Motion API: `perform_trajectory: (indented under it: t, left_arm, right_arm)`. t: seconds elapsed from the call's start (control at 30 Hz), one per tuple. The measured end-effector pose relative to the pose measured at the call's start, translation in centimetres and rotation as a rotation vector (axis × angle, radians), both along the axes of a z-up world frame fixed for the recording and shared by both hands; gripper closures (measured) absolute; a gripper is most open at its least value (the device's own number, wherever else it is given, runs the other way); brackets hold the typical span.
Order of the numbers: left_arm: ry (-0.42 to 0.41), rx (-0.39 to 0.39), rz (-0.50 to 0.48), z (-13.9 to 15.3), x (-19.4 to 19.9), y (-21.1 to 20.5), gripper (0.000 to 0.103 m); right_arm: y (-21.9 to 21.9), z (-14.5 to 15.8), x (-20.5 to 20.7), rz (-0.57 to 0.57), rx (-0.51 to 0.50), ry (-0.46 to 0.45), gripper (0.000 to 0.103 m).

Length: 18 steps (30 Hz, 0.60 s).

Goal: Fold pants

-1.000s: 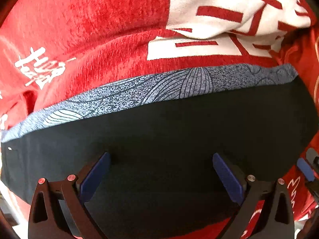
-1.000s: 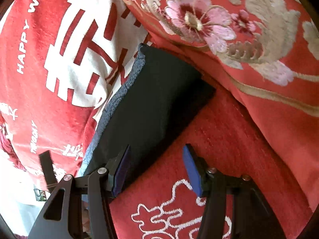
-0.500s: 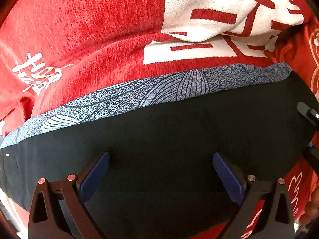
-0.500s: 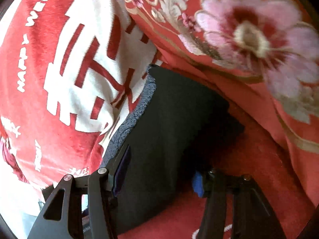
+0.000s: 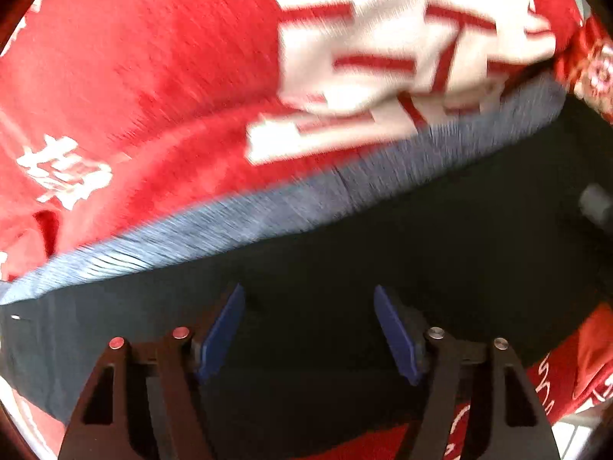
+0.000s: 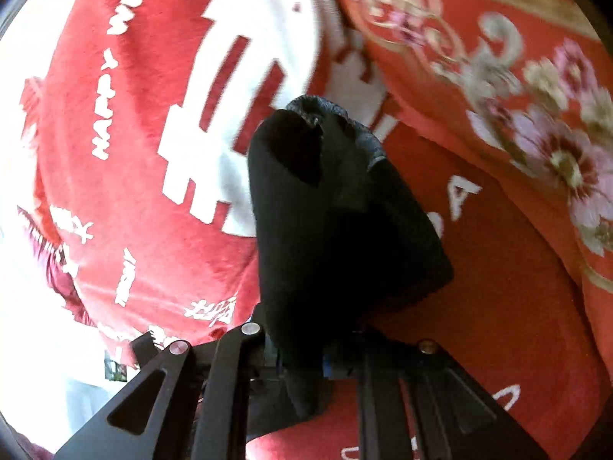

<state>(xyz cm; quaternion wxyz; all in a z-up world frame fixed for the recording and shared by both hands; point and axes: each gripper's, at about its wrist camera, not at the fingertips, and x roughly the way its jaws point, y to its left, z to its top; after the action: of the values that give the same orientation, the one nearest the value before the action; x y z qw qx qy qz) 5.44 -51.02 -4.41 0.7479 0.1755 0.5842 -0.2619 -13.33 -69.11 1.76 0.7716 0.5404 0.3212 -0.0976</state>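
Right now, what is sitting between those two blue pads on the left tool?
Only the black pants. In the left wrist view the left gripper is closing over that cloth, its pads not yet pressing it.

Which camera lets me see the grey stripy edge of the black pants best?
The left wrist view: the grey band runs right across the picture along the black pants. The right wrist view shows only a crumpled bit atop the lifted cloth.

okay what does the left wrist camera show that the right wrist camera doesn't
Only the left wrist view: the left gripper, fingers closing over flat dark fabric, and the pants' grey patterned band running across.
Only the right wrist view: the right gripper closing on a bunched, raised end of the pants, and a floral cover.
Both: the dark pants and the red blanket with white lettering.
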Motion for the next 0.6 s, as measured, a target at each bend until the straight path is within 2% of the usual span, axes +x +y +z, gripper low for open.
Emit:
perform_trajectory:
  t: [0.03,0.1,0.13,0.23,0.37,0.47,0.6]
  left_arm:
    - [-0.006,0.008,0.004,-0.7,-0.2,-0.2,0.03]
    - [-0.06,-0.003,-0.012,-0.5,-0.8,-0.1,0.029]
    - [-0.061,-0.009,-0.018,-0.3,-0.9,0.0,0.029]
    - [-0.032,-0.032,-0.02,-0.4,-0.4,0.4,0.029]
    - [-0.044,-0.057,-0.041,-0.2,-0.6,0.7,0.027]
    - [-0.009,-0.081,-0.022,0.6,-0.1,1.8,0.026]
    - [0.003,-0.122,0.045,2.3,0.8,5.4,0.026]
  right_arm:
    - [0.3,0.3,0.2,0.011,-0.008,-0.001,0.089]
    - [1.2,0.8,1.0,0.047,-0.04,0.008,0.089]
    - [1.6,1.1,1.2,0.062,-0.058,0.01,0.089]
    - [2.3,2.0,2.2,0.087,-0.09,0.005,0.089]
    - [3.6,3.0,3.0,0.112,-0.123,0.006,0.089]
    - [4.7,3.9,3.3,0.125,-0.149,0.004,0.089]
    - [6.7,5.6,4.2,0.169,-0.225,0.01,0.089]
